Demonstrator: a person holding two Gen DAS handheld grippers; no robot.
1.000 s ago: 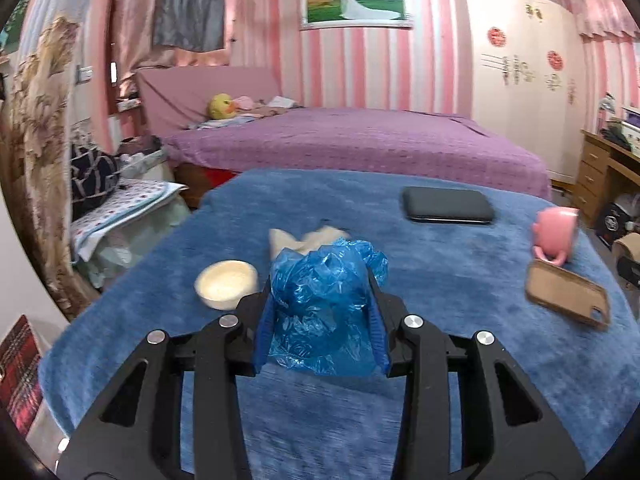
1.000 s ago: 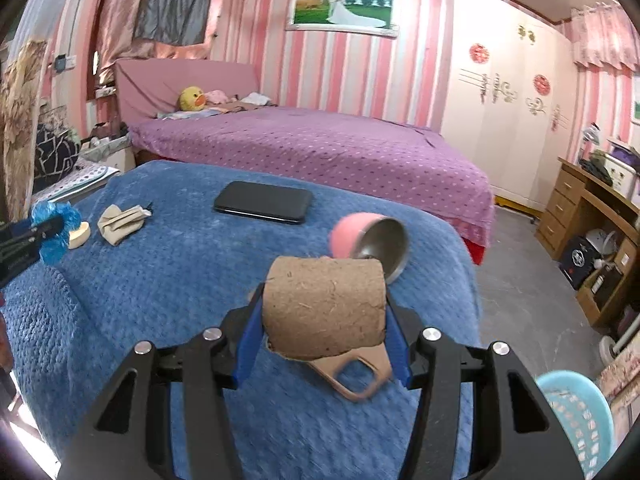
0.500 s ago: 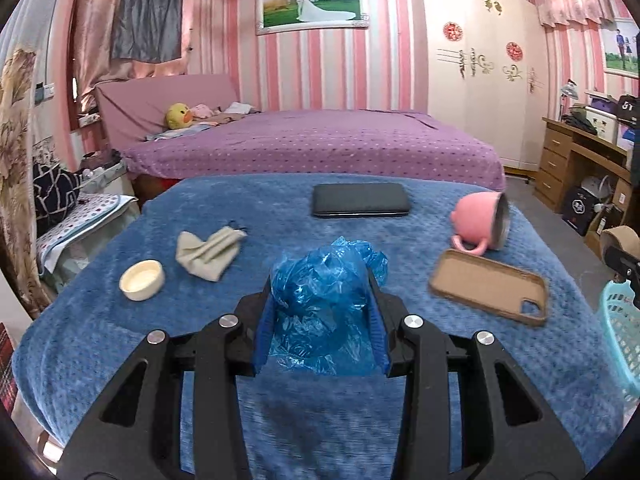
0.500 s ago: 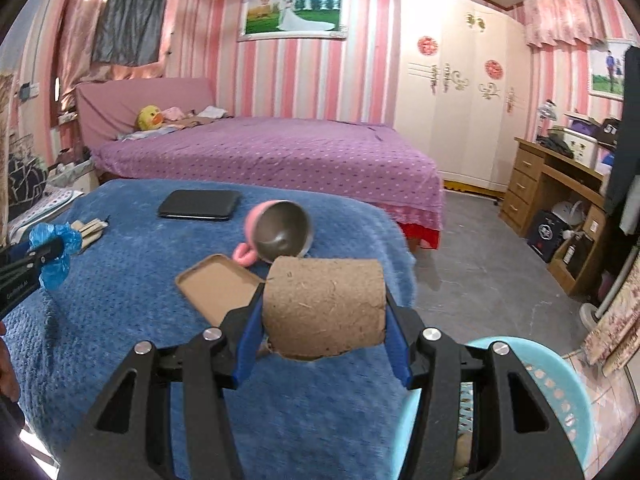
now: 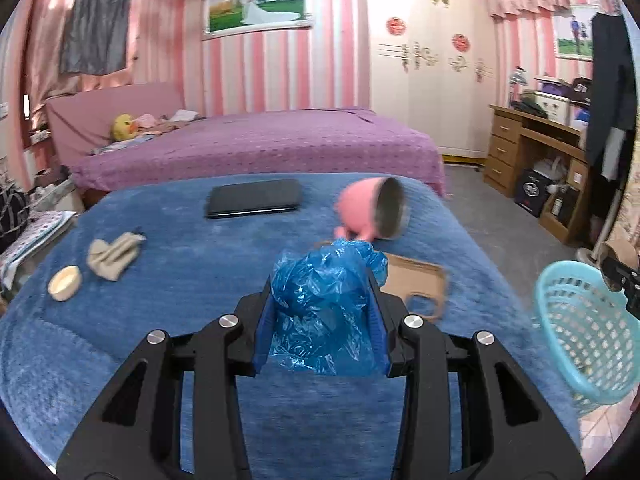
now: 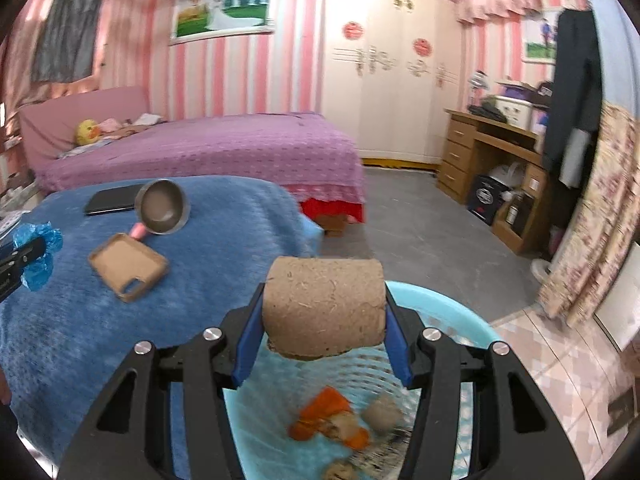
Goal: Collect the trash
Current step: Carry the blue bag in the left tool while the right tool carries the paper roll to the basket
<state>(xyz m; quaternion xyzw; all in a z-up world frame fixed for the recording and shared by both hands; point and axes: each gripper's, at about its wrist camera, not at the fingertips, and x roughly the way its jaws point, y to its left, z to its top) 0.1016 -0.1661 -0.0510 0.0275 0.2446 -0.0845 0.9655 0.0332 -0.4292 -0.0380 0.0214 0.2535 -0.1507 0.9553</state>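
**Cardboard roll now over the basket**

Within the last second the right tool (image 6: 324, 344) has swung off the blue-covered surface (image 6: 224, 264) and now hangs above the light blue basket (image 6: 452, 312), closed on a cardboard roll (image 6: 324, 308). Trash already lies inside. Releasing looks like the next step. The left tool (image 5: 322, 312) trails over the surface, pinching a crumpled blue plastic bag (image 5: 324, 292), basket to its right.

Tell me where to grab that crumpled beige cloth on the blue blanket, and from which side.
Take the beige cloth at its bunched, thicker middle, coming straight down from above with the tool fingers across its narrow width. It lies flat and limp on the blue blanket, so a side approach would probably just push it toward the small cream dish nearby.
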